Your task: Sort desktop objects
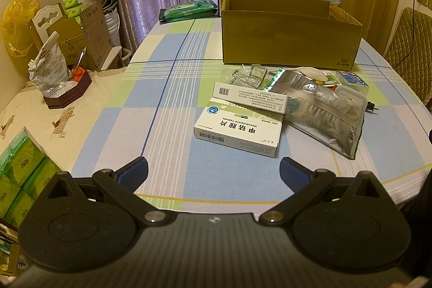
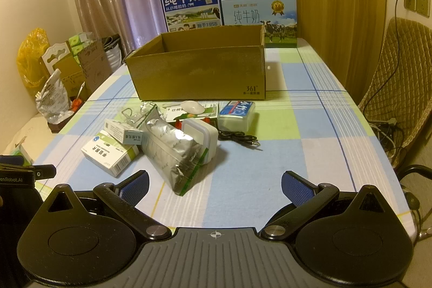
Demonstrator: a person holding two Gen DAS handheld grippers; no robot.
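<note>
From the left wrist, we hold the left gripper (image 1: 213,169) spread wide and empty above the desk (image 1: 162,99), near its front edge; a tablet box (image 1: 237,132) lies just ahead. From the right wrist, our right gripper (image 2: 214,184) gapes empty before a foil pouch (image 2: 172,150); the cardboard box (image 2: 199,69) stands toward the far edge.

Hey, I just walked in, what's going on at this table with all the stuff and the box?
A person holds a gripper in each hand over a checked tablecloth. The left gripper and right gripper are both open and hold nothing. A pile waits in front of an open cardboard box: two medicine boxes, the larger one in front, a silver zip bag, a black cable. No item shows inside the box; its floor is hidden.
</note>
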